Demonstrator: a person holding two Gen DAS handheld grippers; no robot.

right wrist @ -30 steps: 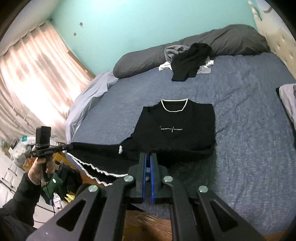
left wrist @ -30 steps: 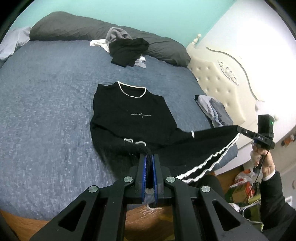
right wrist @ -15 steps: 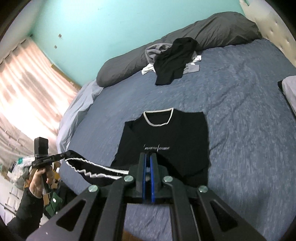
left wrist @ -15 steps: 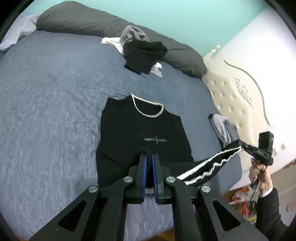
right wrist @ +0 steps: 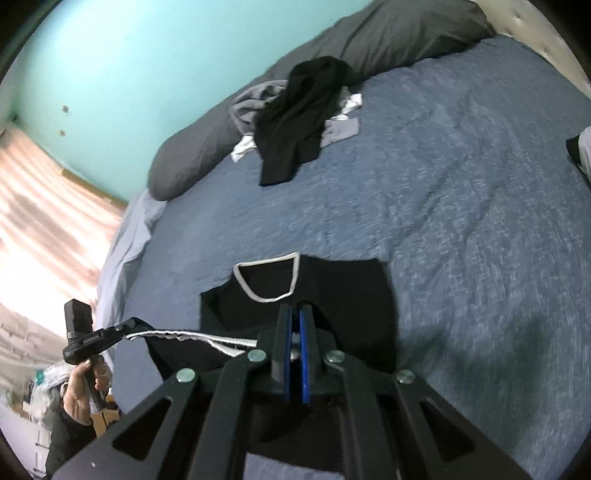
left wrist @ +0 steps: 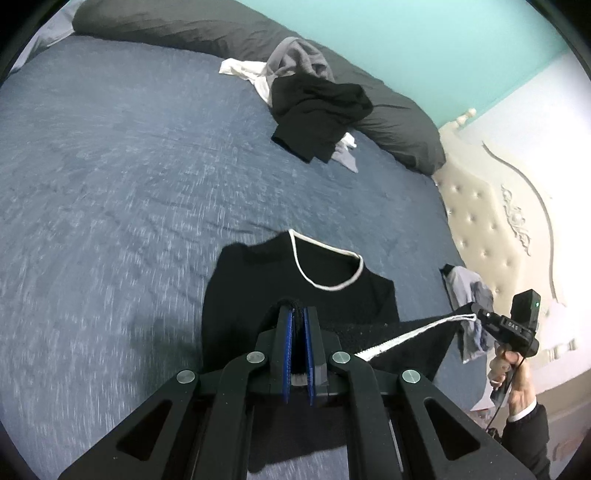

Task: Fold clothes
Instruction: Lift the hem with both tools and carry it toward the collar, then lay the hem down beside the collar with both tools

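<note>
A black sweater (left wrist: 240, 280) with a white-trimmed collar (left wrist: 325, 288) lies on the blue bedspread (left wrist: 110, 184). Its lower half is lifted off the bed and hangs stretched between both grippers, over the chest. My left gripper (left wrist: 297, 314) is shut on one hem corner. Off to the right, the right gripper (left wrist: 476, 314) pinches the other corner by its white zigzag trim. In the right wrist view the right gripper (right wrist: 295, 310) is shut on black fabric just short of the collar (right wrist: 266, 280), and the left gripper (right wrist: 131, 325) holds the hem out to the left.
A heap of black, grey and white clothes (left wrist: 317, 107) lies against the long grey pillow (left wrist: 184, 26) at the far side. Folded grey clothing (left wrist: 469, 291) sits by the cream tufted headboard (left wrist: 491, 229). A curtain (right wrist: 44, 221) glows at the left.
Both grippers have carried the held hem up and forward from the bed's near edge towards the collar, so the lower half now covers most of the chest.
</note>
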